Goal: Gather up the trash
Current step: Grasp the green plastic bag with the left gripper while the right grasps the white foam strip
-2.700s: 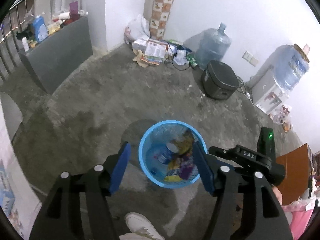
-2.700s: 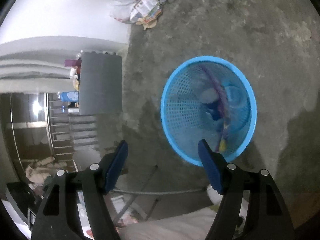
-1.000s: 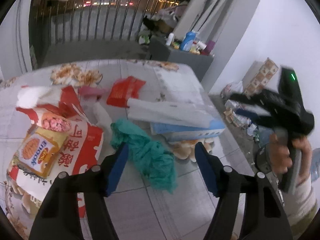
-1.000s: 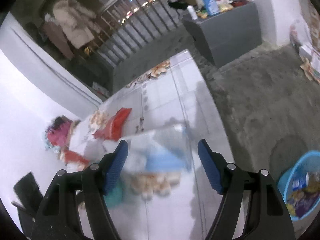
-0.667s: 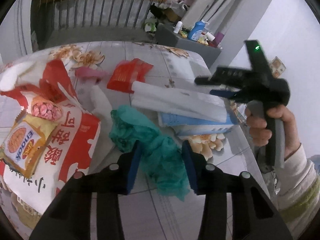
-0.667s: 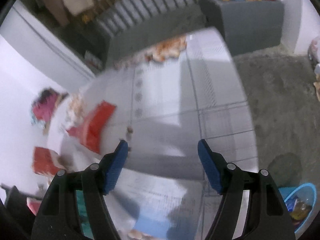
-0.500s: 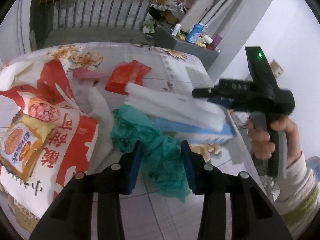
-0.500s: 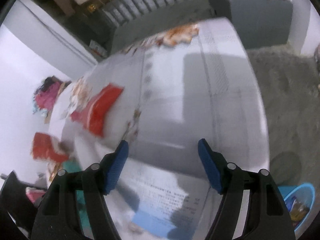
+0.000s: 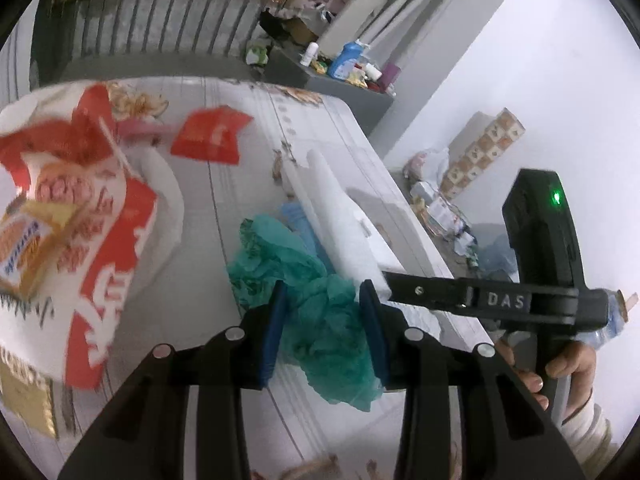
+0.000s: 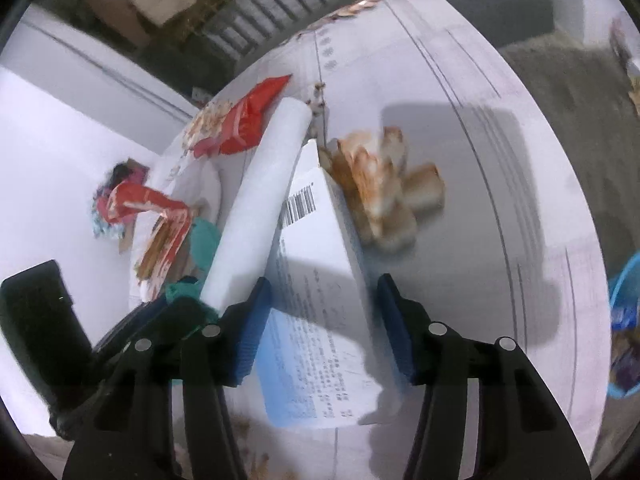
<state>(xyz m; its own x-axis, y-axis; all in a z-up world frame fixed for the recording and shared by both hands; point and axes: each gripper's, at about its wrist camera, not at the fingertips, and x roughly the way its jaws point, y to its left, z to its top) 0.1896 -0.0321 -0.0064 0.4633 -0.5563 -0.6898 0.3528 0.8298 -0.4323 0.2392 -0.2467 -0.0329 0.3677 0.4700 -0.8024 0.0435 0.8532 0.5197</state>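
My left gripper (image 9: 322,330) is shut on a crumpled teal plastic bag (image 9: 320,320) on the white tiled table (image 9: 248,184); the bag bulges between the blue pads. My right gripper (image 10: 324,328) is open, its pads on either side of a white and blue carton (image 10: 316,280) lying on the table. A white foam strip (image 10: 260,200) leans on the carton; it also shows in the left wrist view (image 9: 340,216). The right gripper's black body (image 9: 540,280) shows at the right of the left wrist view.
A red and white snack bag (image 9: 72,216) lies at the left, a red wrapper (image 9: 212,136) beyond it. The blue trash basket (image 10: 624,320) stands on the floor past the table's right edge. A grey cabinet (image 9: 344,88) with bottles stands behind.
Both grippers came from above the basket to the table. My left gripper has closed on the teal bag. My right gripper has moved down around the carton.
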